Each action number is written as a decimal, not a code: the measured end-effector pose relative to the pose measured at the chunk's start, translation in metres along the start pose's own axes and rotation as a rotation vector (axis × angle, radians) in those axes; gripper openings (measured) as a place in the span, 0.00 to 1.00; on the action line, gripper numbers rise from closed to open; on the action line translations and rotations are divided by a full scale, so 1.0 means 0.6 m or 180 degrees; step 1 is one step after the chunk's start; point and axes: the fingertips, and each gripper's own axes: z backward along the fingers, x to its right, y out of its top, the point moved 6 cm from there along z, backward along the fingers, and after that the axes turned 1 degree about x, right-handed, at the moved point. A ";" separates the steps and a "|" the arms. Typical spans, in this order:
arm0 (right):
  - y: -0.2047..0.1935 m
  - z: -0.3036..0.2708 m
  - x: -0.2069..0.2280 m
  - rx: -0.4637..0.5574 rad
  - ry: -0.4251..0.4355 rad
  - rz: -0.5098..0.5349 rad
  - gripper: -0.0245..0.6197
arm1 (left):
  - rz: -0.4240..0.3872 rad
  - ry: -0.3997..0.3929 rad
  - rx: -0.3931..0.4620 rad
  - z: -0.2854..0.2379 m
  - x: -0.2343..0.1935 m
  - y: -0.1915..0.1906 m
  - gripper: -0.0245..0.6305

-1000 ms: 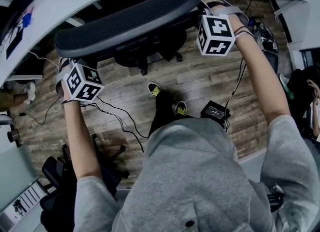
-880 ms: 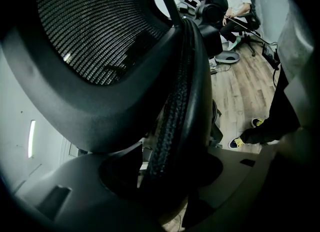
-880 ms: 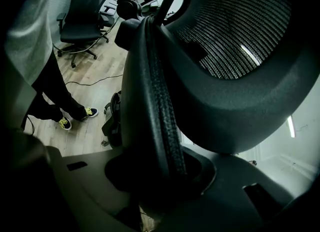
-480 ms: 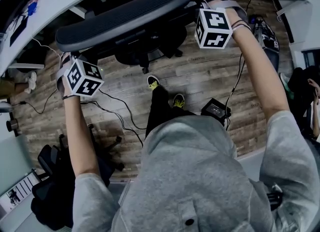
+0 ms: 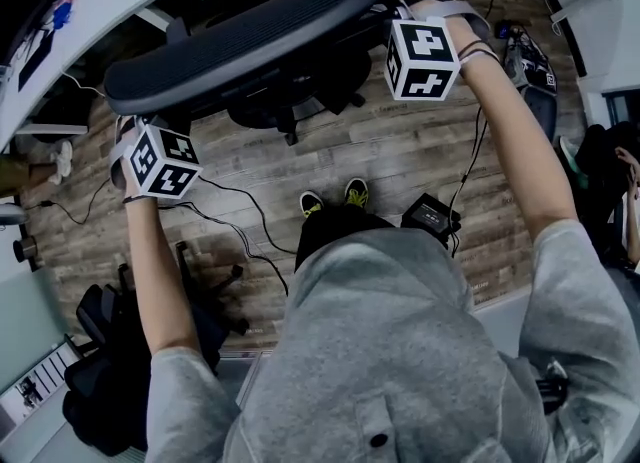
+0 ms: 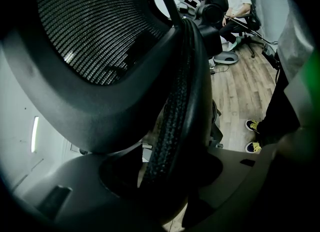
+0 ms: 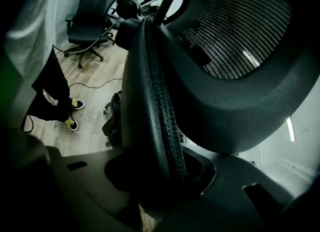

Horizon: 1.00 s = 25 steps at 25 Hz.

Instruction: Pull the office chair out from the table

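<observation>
Left gripper (image 5: pixel 138 134), mid-left, is clamped on the left rim of the office chair (image 5: pixel 240 31) backrest, which spans the top of the frame close to the table (image 5: pixel 110 1) edge; right gripper (image 5: pixel 402 19), upper right, clamps the other rim. The pull seems begun, not finished. Another chair (image 5: pixel 110 371) lower left, floor cables (image 5: pixel 243 213) and a black box (image 5: pixel 430 217) could snag it

Black mesh-backed office chair (image 5: pixel 240 46), upright, backrest close beside curved edge of white table (image 5: pixel 120 6)
</observation>
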 end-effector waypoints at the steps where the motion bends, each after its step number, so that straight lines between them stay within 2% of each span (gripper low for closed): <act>1: 0.000 0.004 -0.004 -0.0006 -0.0004 -0.0005 0.26 | -0.0006 0.0002 0.0007 0.003 0.003 0.000 0.39; 11: 0.018 0.046 -0.047 -0.0059 -0.0006 -0.0047 0.26 | -0.0047 -0.0017 0.0070 0.040 0.033 -0.012 0.40; 17: 0.030 0.093 -0.106 -0.0115 -0.0027 -0.0091 0.26 | -0.0105 -0.0019 0.0130 0.082 0.079 -0.021 0.39; 25: 0.047 0.140 -0.149 -0.0181 0.0000 -0.0157 0.26 | -0.0140 -0.0042 0.0187 0.125 0.110 -0.032 0.40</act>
